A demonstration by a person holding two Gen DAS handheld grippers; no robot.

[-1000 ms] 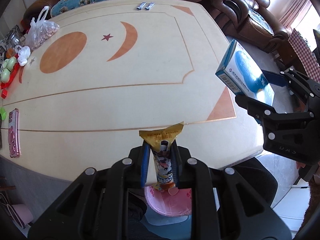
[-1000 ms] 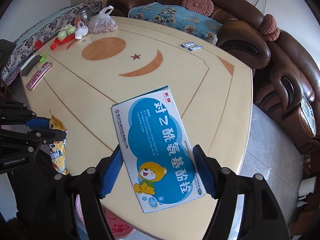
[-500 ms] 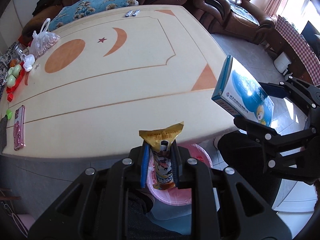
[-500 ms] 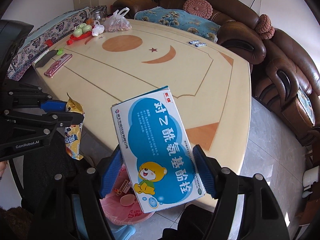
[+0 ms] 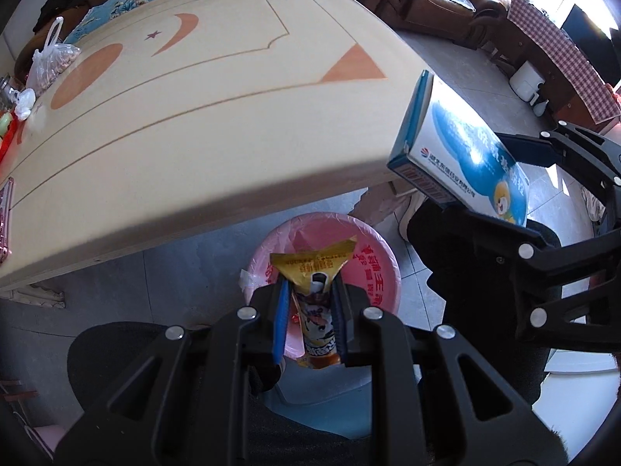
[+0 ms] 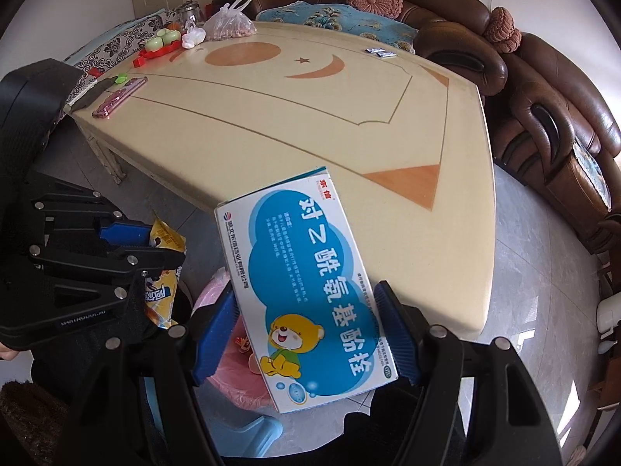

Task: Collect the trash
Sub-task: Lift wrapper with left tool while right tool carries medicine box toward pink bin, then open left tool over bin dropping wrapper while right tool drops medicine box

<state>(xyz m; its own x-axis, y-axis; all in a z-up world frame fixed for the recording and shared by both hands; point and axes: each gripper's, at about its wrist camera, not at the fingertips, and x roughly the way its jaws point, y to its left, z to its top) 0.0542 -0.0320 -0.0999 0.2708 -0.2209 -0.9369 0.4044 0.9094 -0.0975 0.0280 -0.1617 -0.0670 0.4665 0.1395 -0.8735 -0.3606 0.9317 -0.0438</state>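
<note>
Left wrist view: I see my left gripper (image 5: 308,324) with its jaws pinching a yellow snack wrapper (image 5: 315,310), hanging over the pink-lined bin (image 5: 372,268) on the floor beside the bench (image 5: 194,136)

Right wrist view: my right gripper (image 6: 306,330) – jaws clamped on the sides of a blue medicine box (image 6: 302,283) – sits above the same bin (image 6: 233,384), near the bench edge
</note>
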